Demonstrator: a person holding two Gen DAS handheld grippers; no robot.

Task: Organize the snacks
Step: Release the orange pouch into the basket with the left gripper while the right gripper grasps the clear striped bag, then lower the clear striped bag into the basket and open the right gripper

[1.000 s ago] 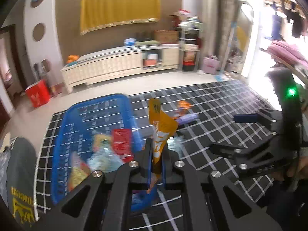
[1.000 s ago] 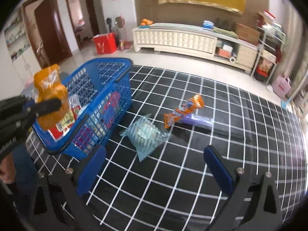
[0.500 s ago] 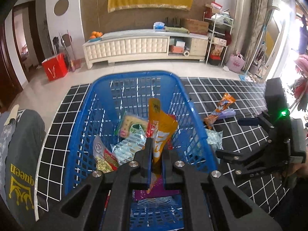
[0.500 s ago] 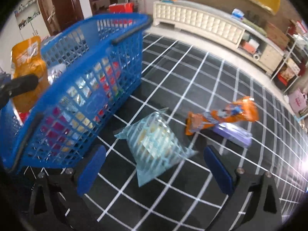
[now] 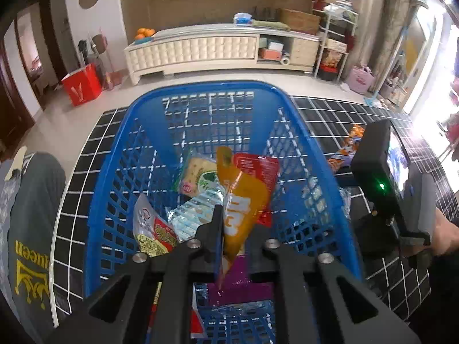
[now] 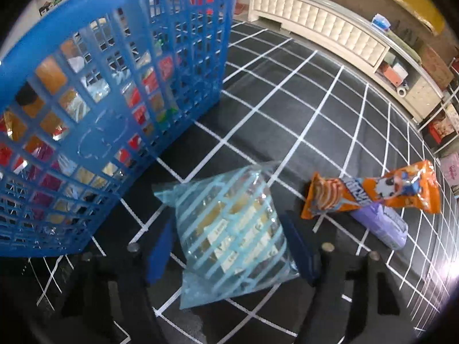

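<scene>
left fingers (image 5: pixel 235 229) opening around orange pouch (image 5: pixel 243 200), its tail hidden; right fingers (image 6: pixel 229 246) closing astride striped bag (image 6: pixel 232 226).

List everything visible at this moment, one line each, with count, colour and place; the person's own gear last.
basket: 1, blue, on the rug, holding several snack packs
rug: 1, black with white grid, on the floor
orange pouch: 1, over the basket, between the left fingers
striped bag: 1, pale blue, on the rug, between the right fingers
orange packet: 1, on the rug, lying across a purple packet
cabinet: 1, cream, along the far wall
left gripper: black, jaws opening
right gripper: blue pads, jaws closing
</scene>
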